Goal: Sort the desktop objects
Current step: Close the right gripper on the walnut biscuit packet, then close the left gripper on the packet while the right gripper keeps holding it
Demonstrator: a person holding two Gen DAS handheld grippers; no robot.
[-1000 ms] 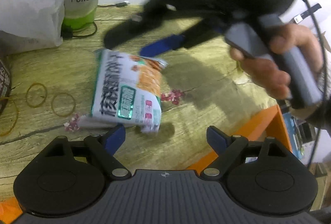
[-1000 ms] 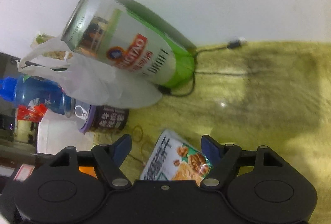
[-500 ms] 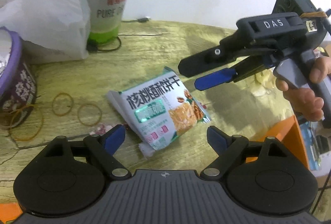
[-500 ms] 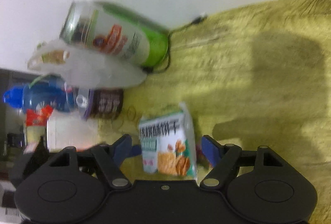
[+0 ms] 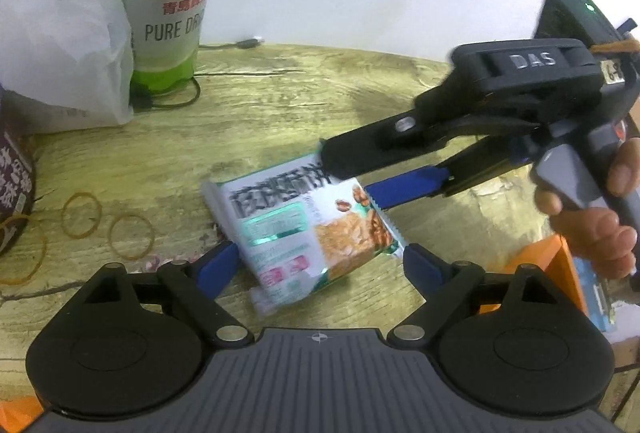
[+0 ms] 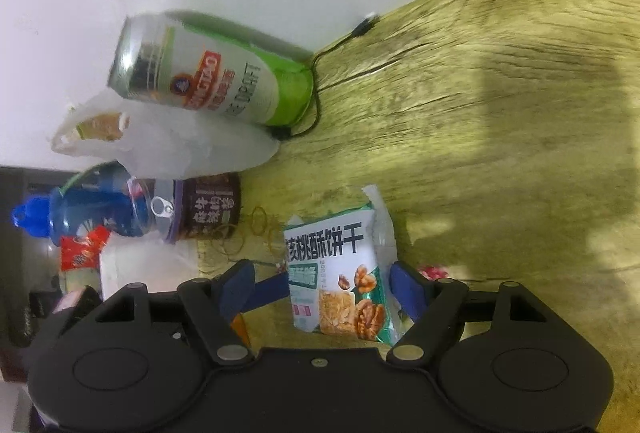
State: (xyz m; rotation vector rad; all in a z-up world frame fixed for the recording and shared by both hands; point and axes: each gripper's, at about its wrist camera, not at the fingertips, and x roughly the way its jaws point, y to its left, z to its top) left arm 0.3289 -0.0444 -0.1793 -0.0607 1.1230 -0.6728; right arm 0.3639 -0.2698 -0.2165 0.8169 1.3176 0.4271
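Biscuit packet (image 5: 308, 229): flat on the table (image 5: 248, 137)
Left claw (image 5: 320, 265): just widened — packet between, untouched
Right claw (image 6: 320, 285): apart — straddling it

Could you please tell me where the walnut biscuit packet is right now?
The walnut biscuit packet lies flat on the wooden table, between the open fingers of both grippers in each wrist view, just right of the rubber bands.

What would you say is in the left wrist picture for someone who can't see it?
A snack packet lies on a wooden table between the open left tool, while the right tool, held in a hand, reaches over it from the right. A tall can, a white bag and rubber bands sit on the left.
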